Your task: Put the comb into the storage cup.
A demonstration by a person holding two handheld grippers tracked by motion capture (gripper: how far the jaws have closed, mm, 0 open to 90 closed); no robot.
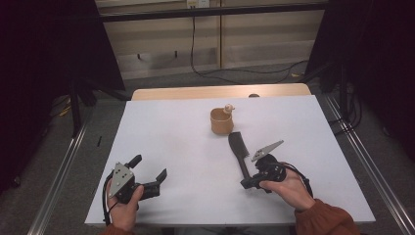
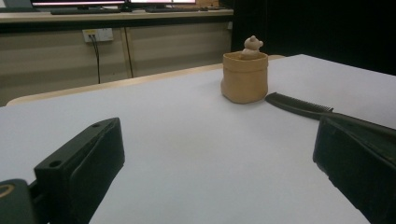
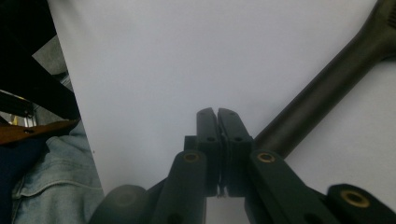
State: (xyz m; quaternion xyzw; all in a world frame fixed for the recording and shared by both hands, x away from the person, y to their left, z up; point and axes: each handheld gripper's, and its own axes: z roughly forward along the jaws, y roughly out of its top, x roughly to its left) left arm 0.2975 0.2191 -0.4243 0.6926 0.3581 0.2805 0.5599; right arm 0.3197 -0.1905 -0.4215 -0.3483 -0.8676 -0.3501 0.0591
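Behind cup rim, figurine half-hidden — comb nearby

A white surface lay over a pale wooden table. Beyond its far edge ran a beige panelled wall with a black cable hanging down, grey floor beneath, dark curtains flanking both sides.

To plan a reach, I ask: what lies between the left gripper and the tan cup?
Nothing: in the high view, bare white tabletop runs from the left gripper to the tan cup. The black comb lies to the right.
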